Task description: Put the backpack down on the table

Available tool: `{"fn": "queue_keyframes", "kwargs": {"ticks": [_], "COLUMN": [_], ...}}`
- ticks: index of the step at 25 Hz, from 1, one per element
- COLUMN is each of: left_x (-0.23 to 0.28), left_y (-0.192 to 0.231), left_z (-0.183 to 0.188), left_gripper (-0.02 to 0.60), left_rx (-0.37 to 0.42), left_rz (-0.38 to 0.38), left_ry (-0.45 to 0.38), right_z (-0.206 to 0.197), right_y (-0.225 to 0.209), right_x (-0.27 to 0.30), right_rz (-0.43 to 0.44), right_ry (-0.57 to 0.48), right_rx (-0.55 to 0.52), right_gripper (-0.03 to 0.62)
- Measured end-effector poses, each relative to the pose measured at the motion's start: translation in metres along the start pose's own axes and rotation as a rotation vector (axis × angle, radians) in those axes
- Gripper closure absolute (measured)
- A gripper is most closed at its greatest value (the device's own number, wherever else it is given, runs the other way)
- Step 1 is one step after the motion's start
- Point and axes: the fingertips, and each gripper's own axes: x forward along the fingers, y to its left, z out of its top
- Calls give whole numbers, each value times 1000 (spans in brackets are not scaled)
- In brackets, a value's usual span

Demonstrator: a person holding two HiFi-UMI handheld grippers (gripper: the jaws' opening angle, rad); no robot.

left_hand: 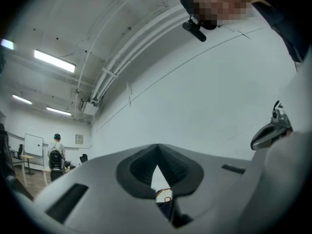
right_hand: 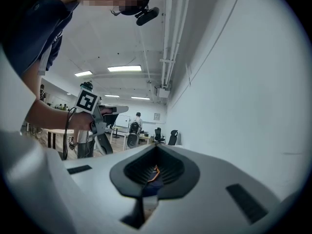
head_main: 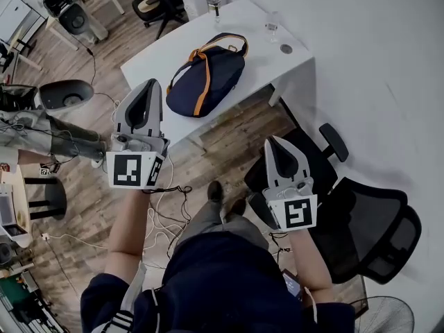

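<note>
**A:** In the head view, where does the backpack (head_main: 207, 75) stand?

**B:** Near 12 o'clock of the picture, lying on its side on the white table (head_main: 277, 68), with the orange-edged handle toward 1 o'clock. Nothing touches it. A glass (head_main: 272, 25) stands well apart from it, at its 1 o'clock.

**A:** And the person's grippers?

**B:** The left gripper (head_main: 149, 83) is at 10 o'clock of the picture's middle and the right gripper (head_main: 274, 139) at 4 o'clock. Both are held over the floor on the near side of the table. Each pair of jaws comes to a closed point with nothing in it.

**A:** Does the left gripper view agree?

**B:** Yes. Its jaws meet at the tip, and they aim at a bare wall and the ceiling. Only a narrow slit lower down shows a scrap of navy with a tan edge, probably the far-off backpack, at 6 o'clock. A person (left_hand: 56, 152) stands far off at 9 o'clock.

**A:** And the right gripper view?

**B:** The same. The jaws are pressed together and empty. A sliver of orange and navy shows through the gap behind the tips, and it lies beyond the pads, not between them. The left gripper's marker cube (right_hand: 87, 101) shows at 10 o'clock.

**A:** So how far along is the task?

**B:** By the look of it, it is done: the backpack rests on the table and both grippers are clear of it. Nothing seems left.
</note>
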Motion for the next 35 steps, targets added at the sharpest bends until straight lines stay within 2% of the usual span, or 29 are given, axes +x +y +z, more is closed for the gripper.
{"fn": "queue_keyframes", "kwargs": {"ticks": [8, 12, 23, 31, 35], "left_x": [-33, -48, -78, -90, -93], "left_y": [-11, -15, -30, -32, -33], "left_z": [-3, -10, -41, -58, -63], "left_gripper": [578, 578, 577, 577, 578], "left_rx": [4, -9, -18, -68, -77], "left_rz": [36, 51, 65, 97, 96], "left_ry": [28, 42, 95, 97, 105], "right_z": [9, 14, 2, -13, -19], "right_y": [-1, -1, 0, -1, -3], "right_x": [-11, -17, -36, -45, -46], "right_rz": [-42, -75, -135, -178, -195], "right_ry": [7, -12, 16, 63, 83], "right_rx": [-54, -26, -25, -53, -31], "right_gripper": [603, 605, 606, 605, 603]}}
